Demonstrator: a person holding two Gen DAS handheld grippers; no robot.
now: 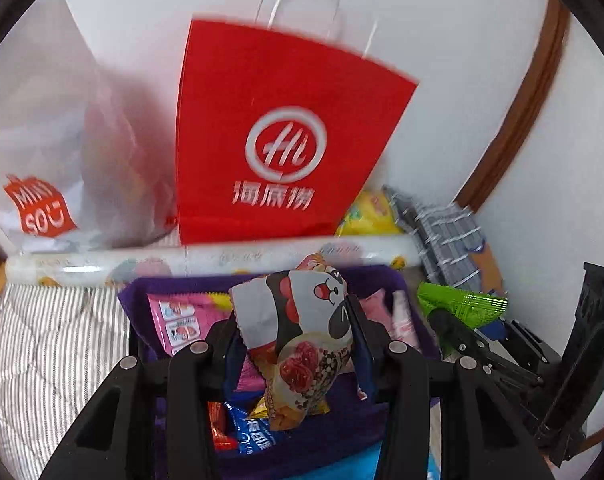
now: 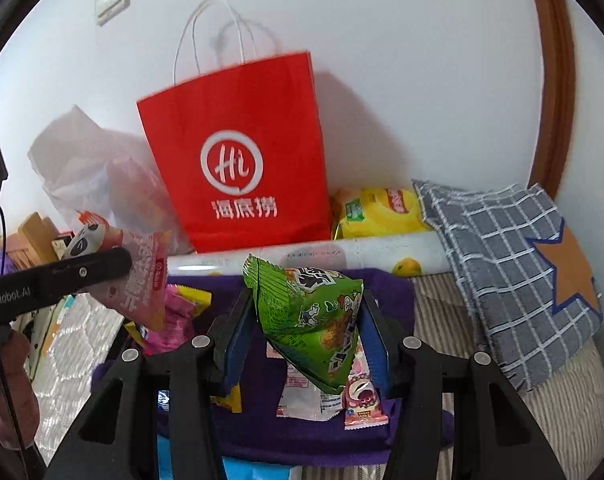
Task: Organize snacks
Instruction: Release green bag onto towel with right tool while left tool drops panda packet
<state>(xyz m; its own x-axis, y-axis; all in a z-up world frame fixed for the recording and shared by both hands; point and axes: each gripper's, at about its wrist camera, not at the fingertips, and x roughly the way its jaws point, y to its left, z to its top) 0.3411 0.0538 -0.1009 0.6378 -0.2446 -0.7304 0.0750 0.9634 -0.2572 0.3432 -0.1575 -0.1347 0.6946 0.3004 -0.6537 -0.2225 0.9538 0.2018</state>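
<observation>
I have a panda snack packet [image 1: 302, 344] pinched in the left tongs [image 1: 294, 340] and a green snack packet [image 2: 313, 320] in the right tongs [image 2: 305, 320]; both look light, puffy, crinkly and slippery, best gripped mid-body.

Left tongs [image 1: 294, 344] clamped on snack, angled down. Right tongs [image 2: 307, 336] likewise gripping packet, tilted down.

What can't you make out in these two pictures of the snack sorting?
- Inside of the red paper bag: both views show only its front.
- Contents of the white plastic bag: left view, blurred and cloudy.
- Bottom of the purple bin: both views, hidden by the left gripper, right gripper, cartoon snack pack and green snack pack.
</observation>
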